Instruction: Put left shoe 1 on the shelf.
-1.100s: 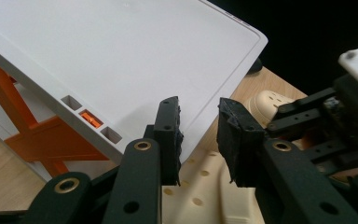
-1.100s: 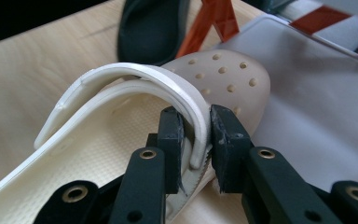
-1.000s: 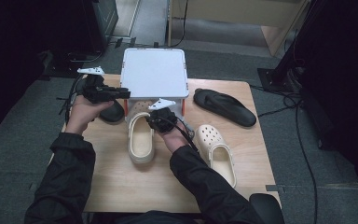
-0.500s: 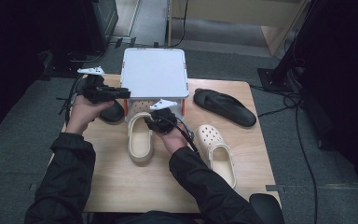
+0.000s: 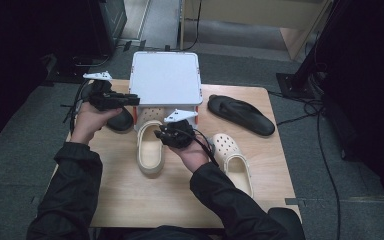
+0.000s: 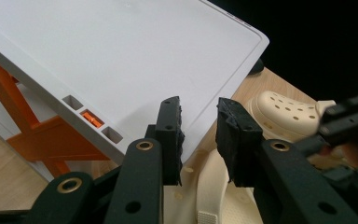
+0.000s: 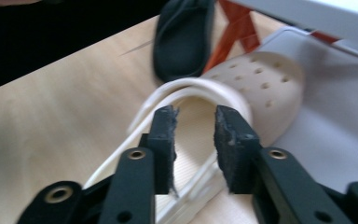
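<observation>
Right gripper: jaws narrowly parted, empty, over cream clog.
Clog axis: toe under white rack.
Left gripper: narrow, empty, farther.

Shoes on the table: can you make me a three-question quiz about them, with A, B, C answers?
1. Where is the toe of the cream clog by the right gripper?
A. under the white shelf
B. on top of the white shelf
C. on the floor

2. How many cream clogs are there?
A. one
B. two
C. four

3. How are the right gripper's jaws?
A. shut on a black sandal
B. shut on the shelf
C. open

Answers:
1 A: the cream clog has its holed toe tucked under the white shelf.
2 B: a second clog lies to its right.
3 C: the right gripper shows a gap between its jaws.
</observation>
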A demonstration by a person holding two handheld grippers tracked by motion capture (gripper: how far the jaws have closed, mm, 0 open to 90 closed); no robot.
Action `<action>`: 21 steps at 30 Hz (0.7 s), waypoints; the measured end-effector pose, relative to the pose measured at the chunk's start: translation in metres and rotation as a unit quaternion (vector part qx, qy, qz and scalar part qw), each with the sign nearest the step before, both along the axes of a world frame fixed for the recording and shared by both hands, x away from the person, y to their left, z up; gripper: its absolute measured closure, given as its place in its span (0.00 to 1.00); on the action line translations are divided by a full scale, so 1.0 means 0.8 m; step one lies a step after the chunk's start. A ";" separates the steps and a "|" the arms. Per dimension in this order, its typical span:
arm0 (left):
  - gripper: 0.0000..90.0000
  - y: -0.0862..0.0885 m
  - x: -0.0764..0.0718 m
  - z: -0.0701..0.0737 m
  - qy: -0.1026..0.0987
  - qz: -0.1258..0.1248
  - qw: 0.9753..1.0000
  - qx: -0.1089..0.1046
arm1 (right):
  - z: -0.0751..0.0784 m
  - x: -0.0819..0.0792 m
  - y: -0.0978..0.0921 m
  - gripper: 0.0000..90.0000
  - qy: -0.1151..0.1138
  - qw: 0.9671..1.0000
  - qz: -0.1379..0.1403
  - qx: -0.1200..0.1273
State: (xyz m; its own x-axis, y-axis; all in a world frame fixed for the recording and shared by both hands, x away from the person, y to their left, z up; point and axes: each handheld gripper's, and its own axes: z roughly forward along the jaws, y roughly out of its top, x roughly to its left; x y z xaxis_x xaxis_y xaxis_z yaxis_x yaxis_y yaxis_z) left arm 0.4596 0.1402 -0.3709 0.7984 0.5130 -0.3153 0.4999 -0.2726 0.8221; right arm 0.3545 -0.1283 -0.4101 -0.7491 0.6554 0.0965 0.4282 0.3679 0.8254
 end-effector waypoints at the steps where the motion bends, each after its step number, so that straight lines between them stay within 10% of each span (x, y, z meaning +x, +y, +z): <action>1: 0.79 0.000 0.000 0.000 -0.001 0.001 1.000 0.000 | -0.001 -0.004 0.000 0.80 0.001 1.000 0.006 0.000; 21: 0.81 -0.002 -0.002 0.001 -0.008 0.006 1.000 0.010 | -0.046 -0.064 0.013 0.90 0.047 0.996 0.077 -0.006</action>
State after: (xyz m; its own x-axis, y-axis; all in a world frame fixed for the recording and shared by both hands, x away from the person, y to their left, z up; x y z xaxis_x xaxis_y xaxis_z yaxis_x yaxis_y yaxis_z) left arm 0.4582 0.1389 -0.3699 0.7968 0.5283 -0.2931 0.4907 -0.2828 0.8242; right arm 0.3032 -0.1177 -0.4466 -0.8285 0.5353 0.1646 0.4421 0.4446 0.7790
